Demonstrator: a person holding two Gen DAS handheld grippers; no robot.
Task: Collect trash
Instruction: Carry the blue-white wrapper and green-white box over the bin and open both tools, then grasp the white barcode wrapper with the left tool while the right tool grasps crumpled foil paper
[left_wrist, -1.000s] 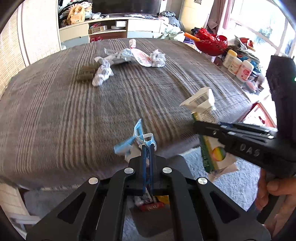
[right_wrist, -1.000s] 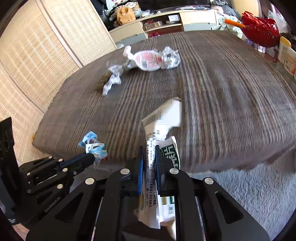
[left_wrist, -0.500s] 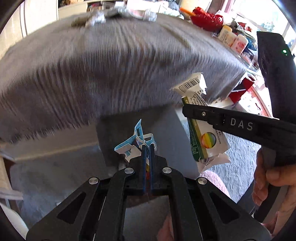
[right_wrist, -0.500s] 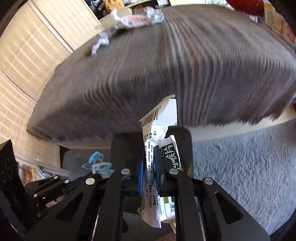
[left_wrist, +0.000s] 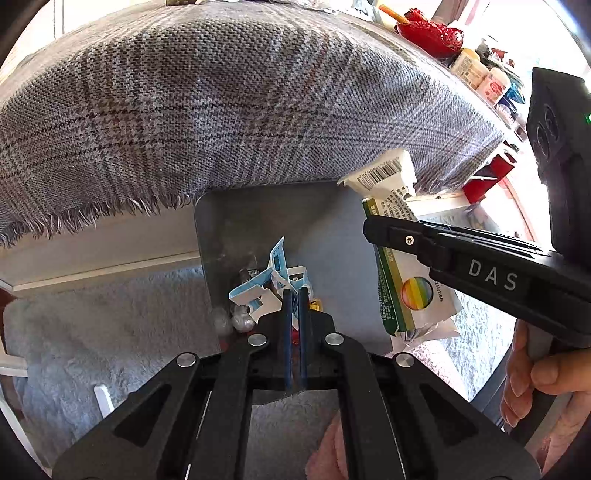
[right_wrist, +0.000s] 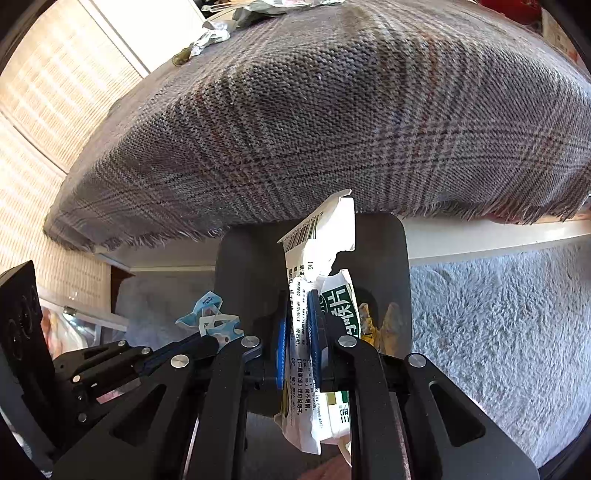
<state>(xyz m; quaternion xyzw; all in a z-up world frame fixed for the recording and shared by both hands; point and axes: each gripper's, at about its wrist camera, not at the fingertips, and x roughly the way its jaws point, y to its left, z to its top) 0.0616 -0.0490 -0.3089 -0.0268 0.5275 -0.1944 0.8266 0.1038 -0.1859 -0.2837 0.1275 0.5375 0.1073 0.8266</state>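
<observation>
My left gripper (left_wrist: 294, 291) is shut on a crumpled blue and white wrapper (left_wrist: 264, 286) and holds it over the open grey trash bin (left_wrist: 332, 221) below the table edge. My right gripper (right_wrist: 299, 295) is shut on a white and green snack packet (right_wrist: 321, 251), also over the bin (right_wrist: 384, 251). The right gripper shows in the left wrist view (left_wrist: 369, 229) with the packet (left_wrist: 406, 291); the left gripper shows in the right wrist view (right_wrist: 214, 341) with its wrapper (right_wrist: 207, 314). Earlier trash (left_wrist: 242, 321) lies inside the bin.
The table with its grey plaid cloth (left_wrist: 240, 99) hangs over the bin's far side. More crumpled wrappers (right_wrist: 210, 37) lie at the table's far end. A shaggy grey rug (right_wrist: 498, 332) covers the floor. Bottles and a red basket (left_wrist: 432, 33) stand at the right.
Both grippers have moved down from above the table top to below its front edge, over the bin, each still holding its piece of trash.
</observation>
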